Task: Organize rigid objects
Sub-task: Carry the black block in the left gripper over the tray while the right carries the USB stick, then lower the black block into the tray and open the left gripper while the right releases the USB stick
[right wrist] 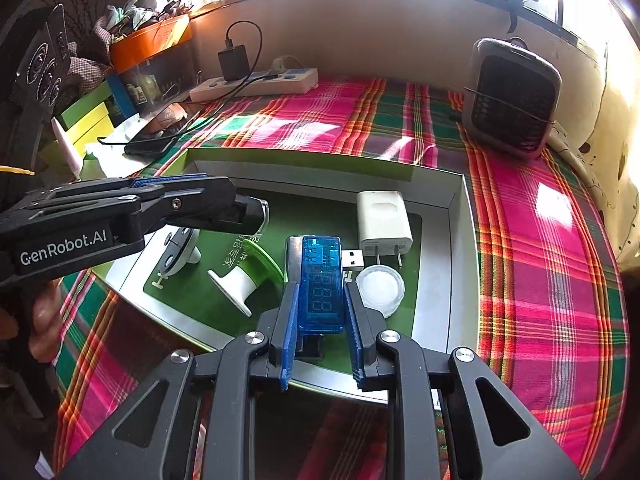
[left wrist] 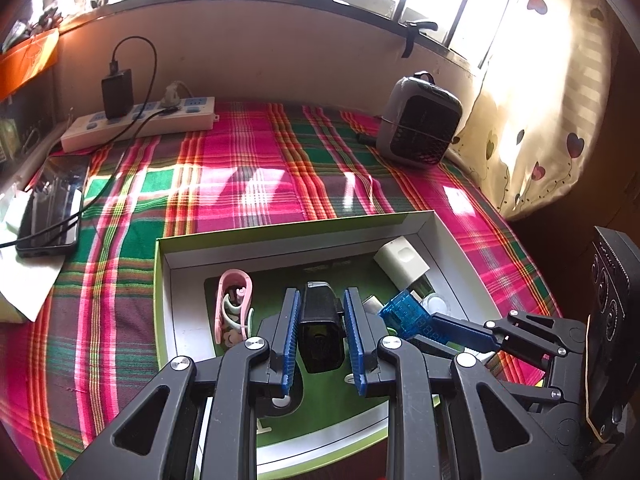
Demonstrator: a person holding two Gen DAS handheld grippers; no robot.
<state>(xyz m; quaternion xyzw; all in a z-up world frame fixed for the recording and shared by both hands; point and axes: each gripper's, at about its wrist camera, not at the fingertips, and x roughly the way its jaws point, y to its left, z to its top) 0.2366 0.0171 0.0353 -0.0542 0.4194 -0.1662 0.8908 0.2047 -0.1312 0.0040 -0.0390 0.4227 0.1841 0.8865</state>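
Note:
A shallow white-and-green box (left wrist: 280,227) (right wrist: 304,159) lies on the plaid cloth. My left gripper (left wrist: 322,300) is shut on a small black adapter (left wrist: 320,332) over the box's green floor. In the right wrist view the left gripper (right wrist: 230,200) reaches in from the left with the adapter's tip (right wrist: 254,212) showing. My right gripper (right wrist: 321,292) is shut on a translucent blue USB meter (right wrist: 322,280) (left wrist: 404,312). Inside the box lie a white charger (right wrist: 383,220) (left wrist: 402,266), a round white lid (right wrist: 380,287), a green-and-white suction hook (right wrist: 250,270) and a pink clip (left wrist: 233,308).
A white power strip (left wrist: 140,122) (right wrist: 256,84) with a black plug and cable sits at the back left. A dark phone (left wrist: 52,204) lies at the left edge. A grey mini fan (left wrist: 420,120) (right wrist: 512,96) stands at the back right by a curtain (left wrist: 552,112).

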